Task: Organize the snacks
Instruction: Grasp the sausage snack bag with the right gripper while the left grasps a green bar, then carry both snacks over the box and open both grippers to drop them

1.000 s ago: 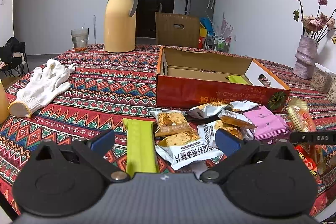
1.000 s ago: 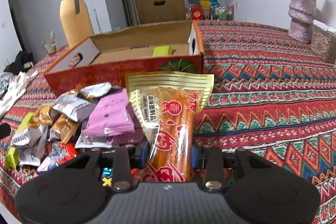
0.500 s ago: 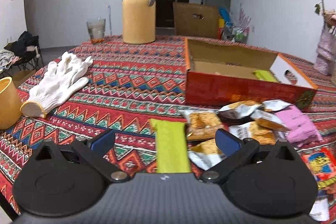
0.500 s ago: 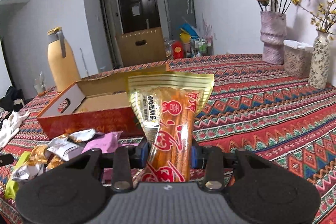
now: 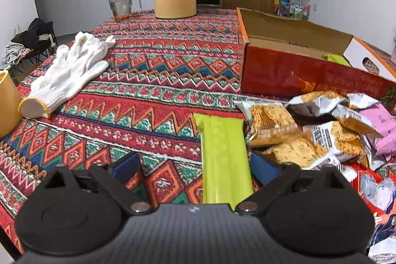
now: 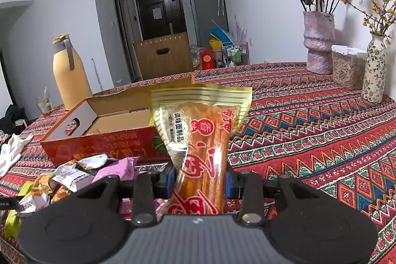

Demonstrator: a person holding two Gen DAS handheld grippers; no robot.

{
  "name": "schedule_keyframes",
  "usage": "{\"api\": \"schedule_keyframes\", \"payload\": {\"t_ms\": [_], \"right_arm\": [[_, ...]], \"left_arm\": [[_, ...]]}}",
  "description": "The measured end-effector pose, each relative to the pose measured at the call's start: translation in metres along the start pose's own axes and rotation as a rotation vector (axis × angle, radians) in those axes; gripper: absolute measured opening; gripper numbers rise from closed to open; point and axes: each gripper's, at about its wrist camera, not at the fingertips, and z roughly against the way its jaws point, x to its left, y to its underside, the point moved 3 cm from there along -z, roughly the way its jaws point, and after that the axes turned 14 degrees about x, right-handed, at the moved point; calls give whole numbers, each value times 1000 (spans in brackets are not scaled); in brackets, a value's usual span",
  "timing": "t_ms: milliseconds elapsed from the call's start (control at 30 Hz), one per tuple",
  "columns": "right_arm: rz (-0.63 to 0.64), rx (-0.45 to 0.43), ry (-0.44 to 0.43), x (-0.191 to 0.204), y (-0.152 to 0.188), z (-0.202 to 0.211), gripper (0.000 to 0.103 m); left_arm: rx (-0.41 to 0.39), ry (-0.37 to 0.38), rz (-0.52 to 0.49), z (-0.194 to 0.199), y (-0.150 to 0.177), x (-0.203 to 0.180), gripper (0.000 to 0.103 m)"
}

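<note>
Two white gloves point(image 5: 66, 73), one red box point(image 5: 309, 76), two vases point(image 6: 319, 41).

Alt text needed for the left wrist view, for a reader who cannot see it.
The left gripper, jaws closing, straddles a lime-green snack bar lying on a patterned tablecloth. Mixed snack packets are piled in front of an open red cardboard box.

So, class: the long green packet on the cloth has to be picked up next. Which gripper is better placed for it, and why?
Left. The left gripper has the green packet between its closing jaws, while the right gripper is shut on the orange snack bag.
</note>
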Motion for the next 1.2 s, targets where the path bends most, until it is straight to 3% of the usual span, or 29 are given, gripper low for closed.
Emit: {"api": "schedule_keyframes", "payload": {"t_ms": [100, 267, 367, 433, 500, 767, 1200], "right_arm": [[1, 3, -2, 0, -1, -2, 36], [4, 8, -4, 1, 0, -3, 36], [9, 11, -6, 2, 1, -3, 36], [10, 12, -9, 3, 2, -2, 36], [10, 11, -13, 3, 2, -1, 36], [21, 2, -20, 4, 4, 7, 36], [41, -43, -38, 16, -9, 20, 36]], "left_arm": [[11, 23, -14, -3, 3, -4, 82], [-11, 32, -38, -1, 7, -11, 77], [-24, 42, -45, 2, 7, -14, 61], [-31, 52, -52, 3, 8, -16, 44], [-39, 53, -52, 5, 9, -17, 39], [-55, 60, -42, 11, 10, -15, 35], [-164, 94, -39, 53, -12, -15, 35]]}}
